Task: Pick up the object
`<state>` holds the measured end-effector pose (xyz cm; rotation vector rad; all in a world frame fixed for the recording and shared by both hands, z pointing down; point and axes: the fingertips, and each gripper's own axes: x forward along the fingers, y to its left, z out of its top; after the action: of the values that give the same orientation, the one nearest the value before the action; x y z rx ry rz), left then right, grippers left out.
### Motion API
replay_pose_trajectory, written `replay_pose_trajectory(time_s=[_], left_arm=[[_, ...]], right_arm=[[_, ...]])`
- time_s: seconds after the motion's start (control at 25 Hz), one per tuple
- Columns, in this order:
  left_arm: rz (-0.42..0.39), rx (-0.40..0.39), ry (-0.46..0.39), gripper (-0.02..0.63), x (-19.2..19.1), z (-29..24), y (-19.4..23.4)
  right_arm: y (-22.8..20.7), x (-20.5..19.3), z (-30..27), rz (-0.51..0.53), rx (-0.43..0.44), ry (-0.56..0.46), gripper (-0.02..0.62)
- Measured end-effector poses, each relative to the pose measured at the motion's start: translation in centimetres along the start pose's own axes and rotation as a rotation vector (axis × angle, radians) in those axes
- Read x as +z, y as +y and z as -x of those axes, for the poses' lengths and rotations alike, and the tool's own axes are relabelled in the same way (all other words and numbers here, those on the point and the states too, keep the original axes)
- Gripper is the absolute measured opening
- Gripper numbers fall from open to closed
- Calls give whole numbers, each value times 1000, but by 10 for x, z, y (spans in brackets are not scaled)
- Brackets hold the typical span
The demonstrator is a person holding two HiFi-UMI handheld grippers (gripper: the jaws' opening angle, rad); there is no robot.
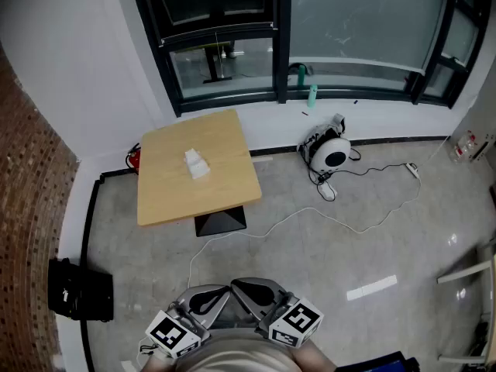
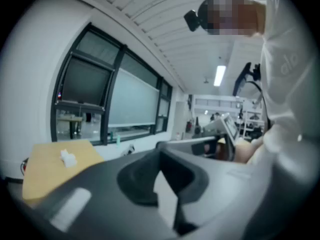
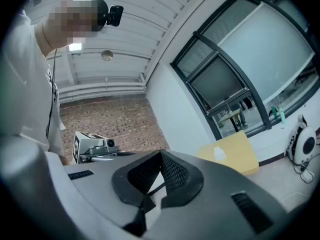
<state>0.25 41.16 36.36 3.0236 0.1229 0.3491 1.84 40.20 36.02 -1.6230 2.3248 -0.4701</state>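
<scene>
A small white crumpled object [image 1: 196, 163] lies near the middle of a light wooden table [image 1: 225, 142] that stands by the window. I see the same object [image 2: 67, 157] on the table [image 2: 42, 166] at the left of the left gripper view, and again, small [image 3: 219, 153], on the table [image 3: 240, 156] in the right gripper view. My left gripper [image 1: 213, 297] and right gripper [image 1: 256, 291] are held close to the person's body at the bottom of the head view, far from the table. Both have their jaws together with nothing between them [image 2: 160, 153] [image 3: 160, 155].
A black bag [image 1: 77, 289] sits on the floor by the brick wall at left. A white cable [image 1: 310, 219] runs across the grey floor to a round white device [image 1: 332, 152] under the window. A green bottle [image 1: 312, 95] stands on the sill.
</scene>
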Motion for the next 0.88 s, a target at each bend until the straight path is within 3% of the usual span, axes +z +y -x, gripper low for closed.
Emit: replay_pose_trajectory(time_s=[0.28, 0.44, 0.6, 0.88], left_arm=[[14, -64, 17, -12, -6, -39, 26], [37, -91, 25, -12, -10, -52, 63], [58, -85, 29, -12, -11, -54, 131], [170, -26, -31, -12, 1, -32, 286]], right_arm=[[-47, 1, -7, 3, -82, 10, 8], [-75, 1, -34, -18, -118, 26, 8], [-106, 4, -94, -22, -126, 61, 8], [-148, 18, -248, 9, -78, 199, 8]])
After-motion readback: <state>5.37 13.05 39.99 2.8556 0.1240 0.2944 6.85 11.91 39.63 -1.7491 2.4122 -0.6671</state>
